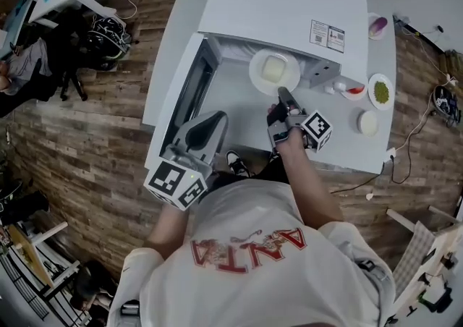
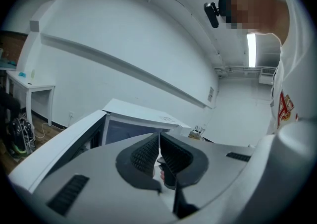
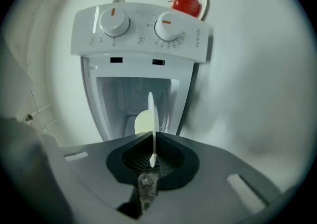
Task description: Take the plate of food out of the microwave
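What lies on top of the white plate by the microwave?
A pale, squarish piece of food lies on the plate, whose near rim the right gripper pinches. The gripper covers that bit of rim; the plate's underside is hidden.

The head view looks steeply down from above the person (image 1: pixel 246 246) onto the white table (image 1: pixel 340 137) and the microwave (image 1: pixel 289 7), from well back. The left gripper view rides on the left claw (image 1: pixel 210 126), facing along its jaws toward the microwave's open side and the wall (image 2: pixel 124 29) beyond. The right gripper view rides on the right claw (image 1: pixel 284 94), close before the microwave's mouth and rolled sideways, so the dials (image 3: pixel 115 21) lie on top. All three views share the microwave. The head and right gripper views share the plate (image 1: pixel 275 71).
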{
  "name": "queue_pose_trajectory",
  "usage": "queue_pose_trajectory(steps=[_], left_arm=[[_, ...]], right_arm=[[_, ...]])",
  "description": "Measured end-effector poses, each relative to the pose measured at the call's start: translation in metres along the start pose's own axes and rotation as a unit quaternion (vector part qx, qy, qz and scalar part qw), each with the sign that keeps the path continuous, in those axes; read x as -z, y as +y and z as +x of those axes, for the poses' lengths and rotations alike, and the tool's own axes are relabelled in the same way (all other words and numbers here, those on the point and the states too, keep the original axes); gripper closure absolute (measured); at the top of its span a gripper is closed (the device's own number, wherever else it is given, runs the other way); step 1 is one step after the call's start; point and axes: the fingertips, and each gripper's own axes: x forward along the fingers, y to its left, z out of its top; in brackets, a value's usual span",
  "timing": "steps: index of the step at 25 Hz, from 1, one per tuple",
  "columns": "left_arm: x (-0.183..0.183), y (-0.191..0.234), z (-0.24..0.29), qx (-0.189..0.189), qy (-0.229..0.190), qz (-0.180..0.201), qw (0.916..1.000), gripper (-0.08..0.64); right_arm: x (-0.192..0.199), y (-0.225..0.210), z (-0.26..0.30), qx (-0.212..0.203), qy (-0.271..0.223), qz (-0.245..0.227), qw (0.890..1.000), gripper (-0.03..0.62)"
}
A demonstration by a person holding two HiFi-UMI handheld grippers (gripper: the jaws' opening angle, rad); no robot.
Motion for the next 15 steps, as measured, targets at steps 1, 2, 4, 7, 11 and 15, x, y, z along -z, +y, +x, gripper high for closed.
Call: queue_pose_trajectory(steps=[1, 2, 4, 7, 11, 15], left_arm=[[0.001, -0.003, 0.001, 0.007, 0.003, 0.0, 1.0, 0.541], [0.002, -0.007, 0.004, 0.016, 0.007, 0.001, 0.9998, 0.541], [0.005, -0.018, 0.011, 0.037, 0.014, 0.004, 0.9992, 0.541], [0.009, -0.037, 0.022, 0.067, 0.021, 0.009, 0.9975, 0.541], [0.015, -0.063, 0.036, 0.108, 0.031, 0.018, 0.9935, 0.541], [0.023, -0.084, 0.048, 0.142, 0.045, 0.025, 0.9886, 0.541]], right_arm=[[0.002, -0.001, -0.008, -0.001, -0.001, 0.001, 1.0, 0.577], [0.004, -0.002, -0.016, -0.002, -0.003, 0.002, 1.0, 0.577], [0.007, -0.007, -0.032, 0.0, -0.005, 0.003, 1.0, 0.577], [0.007, -0.024, -0.06, 0.007, -0.01, -0.001, 1.0, 0.577], [-0.001, -0.048, -0.101, 0.019, -0.032, 0.002, 0.999, 0.577], [-0.015, -0.066, -0.14, 0.03, -0.067, 0.008, 0.997, 0.577]])
